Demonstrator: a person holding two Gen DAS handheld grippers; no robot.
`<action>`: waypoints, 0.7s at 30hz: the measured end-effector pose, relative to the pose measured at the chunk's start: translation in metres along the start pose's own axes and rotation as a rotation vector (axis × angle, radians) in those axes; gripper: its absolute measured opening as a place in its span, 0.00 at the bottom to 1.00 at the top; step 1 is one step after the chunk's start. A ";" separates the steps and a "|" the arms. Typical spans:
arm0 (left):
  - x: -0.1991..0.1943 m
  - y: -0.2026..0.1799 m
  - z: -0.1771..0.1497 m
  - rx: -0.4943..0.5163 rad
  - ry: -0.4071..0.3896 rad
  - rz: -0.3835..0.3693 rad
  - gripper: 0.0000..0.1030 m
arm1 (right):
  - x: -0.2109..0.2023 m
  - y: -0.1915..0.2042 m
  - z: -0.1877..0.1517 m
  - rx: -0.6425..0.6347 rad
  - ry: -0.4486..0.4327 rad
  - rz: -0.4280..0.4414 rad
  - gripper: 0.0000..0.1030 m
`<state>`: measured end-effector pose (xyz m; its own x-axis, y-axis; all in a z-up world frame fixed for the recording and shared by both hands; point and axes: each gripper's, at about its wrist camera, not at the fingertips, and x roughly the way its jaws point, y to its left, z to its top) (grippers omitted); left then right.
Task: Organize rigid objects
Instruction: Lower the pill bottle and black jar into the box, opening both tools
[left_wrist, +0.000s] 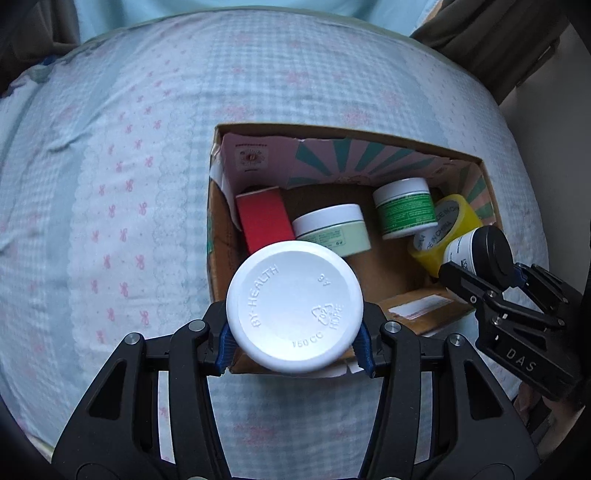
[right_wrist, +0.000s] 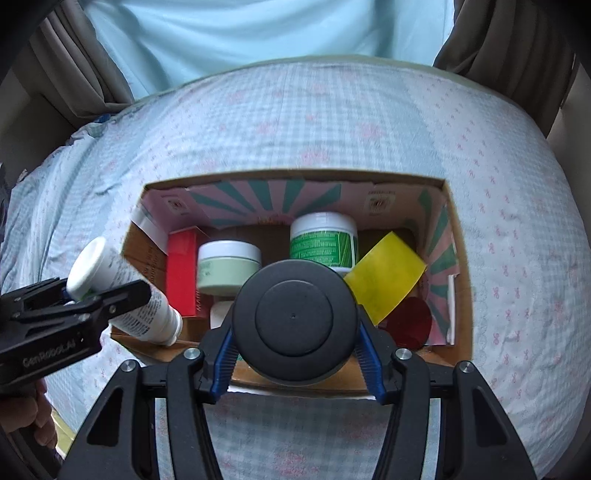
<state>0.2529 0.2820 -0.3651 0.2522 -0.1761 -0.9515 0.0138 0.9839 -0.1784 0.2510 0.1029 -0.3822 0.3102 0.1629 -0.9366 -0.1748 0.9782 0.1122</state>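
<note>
Two grippers, two loads, both poised at the near edge of the cardboard box (left_wrist: 484, 177) on the checked bedspread (left_wrist: 110, 184).

Left wrist view first: the left gripper (left_wrist: 295, 338) is clamped on a white bottle (left_wrist: 294, 307), its blue pads (left_wrist: 226, 341) pressed against both sides, the bottle's stamped base facing the camera. It hangs over the box's near-left corner. Inside sit a red carton (left_wrist: 263, 221), a pale green jar (left_wrist: 334, 229), a green-labelled tub (left_wrist: 404, 211) and a yellow tape roll (left_wrist: 452, 229). Off to the right, the right gripper (left_wrist: 480, 280) is in shot with its black-capped jar (left_wrist: 487, 254) over the near-right part of the box, just beside the tape.

Right wrist view now: the right gripper (right_wrist: 295, 349) is closed on that black-capped jar (right_wrist: 295, 319), cap towards the lens, above the near wall with open floor seemingly below. A dark red disc (right_wrist: 410, 323) lies near the right wall. At left, the left gripper (right_wrist: 79, 308) carries the white bottle (right_wrist: 125, 291) tilted, cap end down and over the near-left corner.

By my reading this is the placing step, both items about to go in. Next call: lower each into a free patch of floor, clear of tape and carton, then release; the tilted bottle could roll or knock its neighbours.
</note>
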 end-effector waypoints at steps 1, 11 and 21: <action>0.001 0.000 -0.001 0.003 0.006 0.002 0.45 | 0.004 0.000 -0.001 0.002 0.007 -0.001 0.51; -0.010 -0.016 0.014 0.076 -0.035 -0.018 1.00 | 0.023 -0.003 0.004 0.033 0.033 0.003 0.75; -0.045 -0.004 -0.013 0.060 -0.093 -0.026 1.00 | -0.010 -0.021 -0.016 0.025 -0.013 -0.073 1.00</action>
<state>0.2287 0.2858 -0.3245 0.3401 -0.2009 -0.9187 0.0791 0.9796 -0.1849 0.2364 0.0784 -0.3811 0.3338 0.0929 -0.9381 -0.1285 0.9903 0.0524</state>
